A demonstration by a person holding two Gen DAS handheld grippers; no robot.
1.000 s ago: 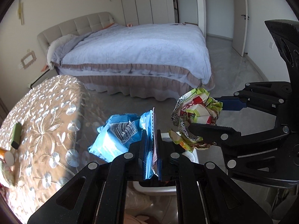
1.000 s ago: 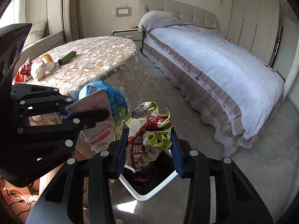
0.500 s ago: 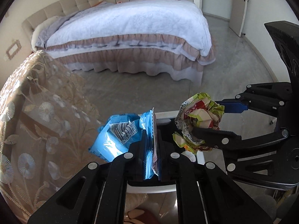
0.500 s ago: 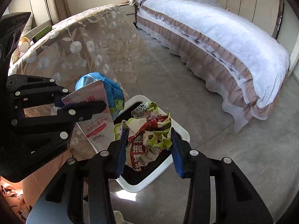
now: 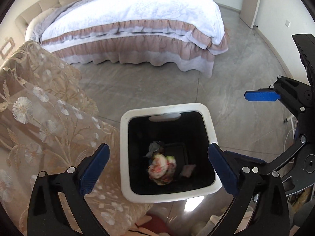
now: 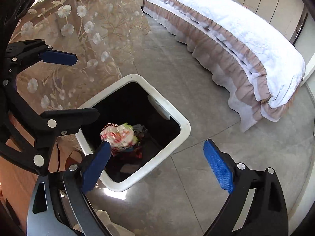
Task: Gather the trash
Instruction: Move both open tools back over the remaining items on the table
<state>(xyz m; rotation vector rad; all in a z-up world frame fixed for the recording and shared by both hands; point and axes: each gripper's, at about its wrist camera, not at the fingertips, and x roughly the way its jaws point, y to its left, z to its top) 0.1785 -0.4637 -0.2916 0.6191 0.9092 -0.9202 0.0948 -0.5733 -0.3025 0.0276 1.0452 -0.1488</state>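
Observation:
A white-rimmed bin with a black inside (image 5: 208, 122) stands on the floor below both grippers; it also shows in the right wrist view (image 6: 183, 135). A crumpled red, white and green wrapper (image 5: 162, 166) lies blurred inside the bin; it also shows in the right wrist view (image 6: 118, 135). Other dark trash pieces (image 5: 155, 147) lie beside it. My left gripper (image 5: 159, 169) is open and empty above the bin. My right gripper (image 6: 157, 164) is open and empty above the bin's near edge; it shows at the right in the left wrist view (image 5: 261, 96).
A table with a beige embroidered cloth (image 5: 39, 122) hangs close to the bin's left side. A bed with a white cover and frilled skirt (image 5: 137, 29) stands across the grey tiled floor (image 5: 147, 86). A door (image 5: 250, 0) is at the far right.
Both grippers opened and tilted down over the bin. The blue packet and the crumpled wrapper left the jaws and dropped into the bin.

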